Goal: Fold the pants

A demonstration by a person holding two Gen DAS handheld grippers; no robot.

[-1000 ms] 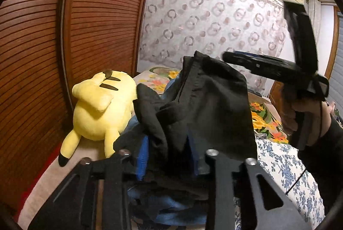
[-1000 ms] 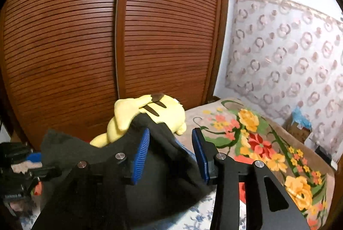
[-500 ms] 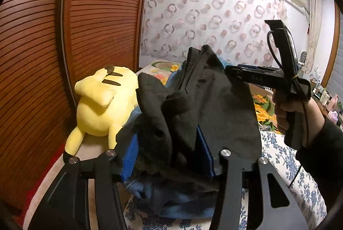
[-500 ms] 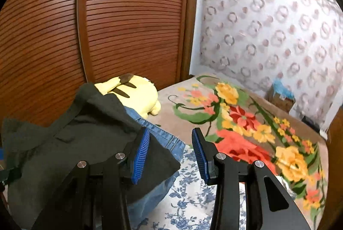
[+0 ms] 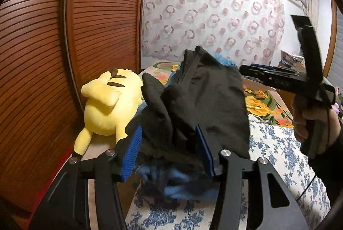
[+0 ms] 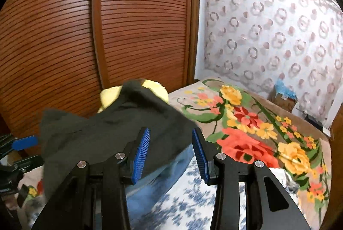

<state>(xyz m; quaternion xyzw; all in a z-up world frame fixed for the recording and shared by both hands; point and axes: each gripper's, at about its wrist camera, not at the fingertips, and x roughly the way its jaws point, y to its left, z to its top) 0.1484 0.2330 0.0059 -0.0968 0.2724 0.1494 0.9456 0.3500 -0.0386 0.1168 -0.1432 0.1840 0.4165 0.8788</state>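
Dark grey pants (image 5: 205, 105) lie bunched on top of blue jeans (image 5: 184, 185) on the bed. In the left wrist view my left gripper (image 5: 169, 151) is open, its blue pads either side of the dark cloth without pinching it. My right gripper (image 5: 253, 71) shows there at the right, held by a hand, its tips beside the pants' far edge. In the right wrist view the right gripper (image 6: 170, 151) is open and empty, just over the edge of the pants (image 6: 111, 129) and jeans (image 6: 163, 174). The left gripper's blue pad (image 6: 23, 142) peeks in at the left.
A yellow plush toy (image 5: 107, 105) lies by the brown slatted wardrobe doors (image 5: 42, 58) on the left. The bed has a blue-flowered sheet (image 5: 276, 157) and a bright floral blanket (image 6: 257, 133). A patterned curtain (image 6: 278, 41) hangs behind, a box (image 6: 283, 99) below it.
My left gripper has opened and let go of the dark pants. My right gripper has drawn back and the pants have settled onto the jeans pile.
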